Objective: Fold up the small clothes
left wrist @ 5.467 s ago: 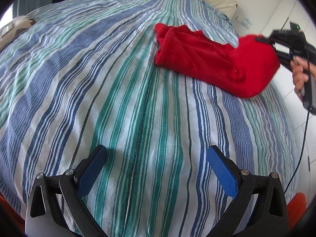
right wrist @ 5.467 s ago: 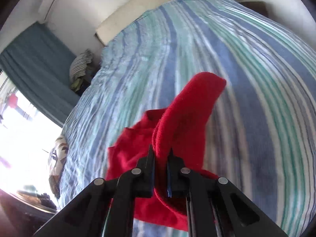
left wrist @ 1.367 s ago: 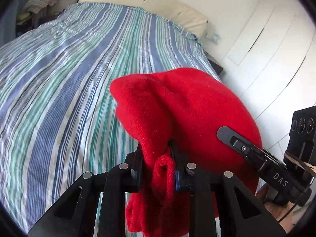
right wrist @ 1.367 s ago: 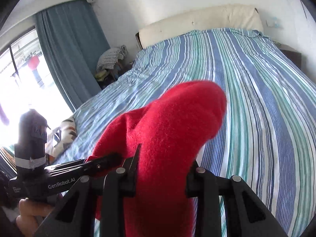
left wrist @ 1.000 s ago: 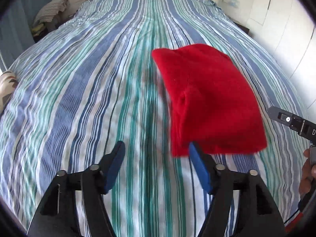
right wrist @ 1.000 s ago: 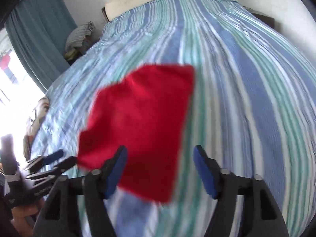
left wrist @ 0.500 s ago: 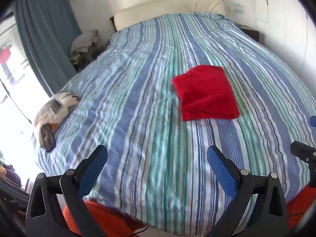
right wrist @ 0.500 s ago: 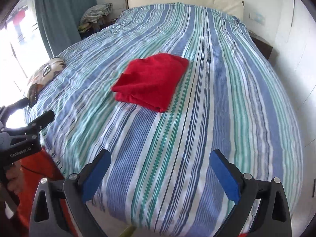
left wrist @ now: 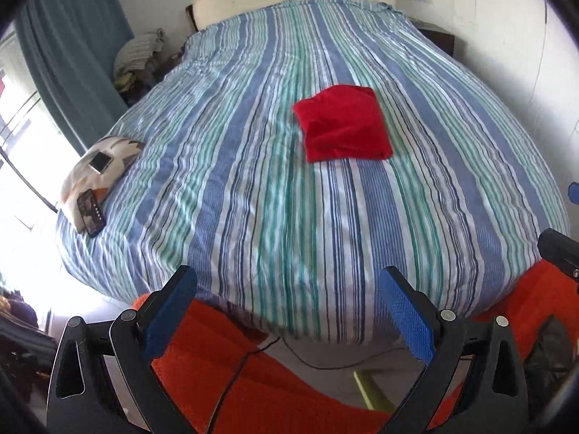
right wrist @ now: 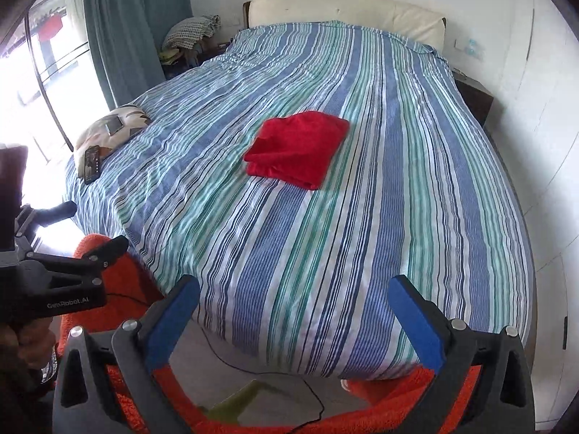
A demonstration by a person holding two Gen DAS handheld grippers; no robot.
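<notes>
A folded red garment (left wrist: 343, 124) lies flat on the striped bed cover (left wrist: 275, 188), right of the bed's middle; it also shows in the right wrist view (right wrist: 296, 148). My left gripper (left wrist: 289, 296) is open and empty, held back past the foot of the bed, far from the garment. My right gripper (right wrist: 293, 307) is open and empty, also behind the bed's foot edge. The left gripper's black body shows at the left of the right wrist view (right wrist: 54, 282).
A patterned cushion (left wrist: 97, 166) with two phones on it lies at the bed's left edge. An orange rug (left wrist: 253, 390) and a black cable (left wrist: 253, 354) lie on the floor under the grippers. A blue curtain (right wrist: 134, 25) and a white wall flank the bed.
Both grippers let go of the red garment, opened wide and drew back from the bed. The garment now lies folded on the cover, smaller in view than half a second ago.
</notes>
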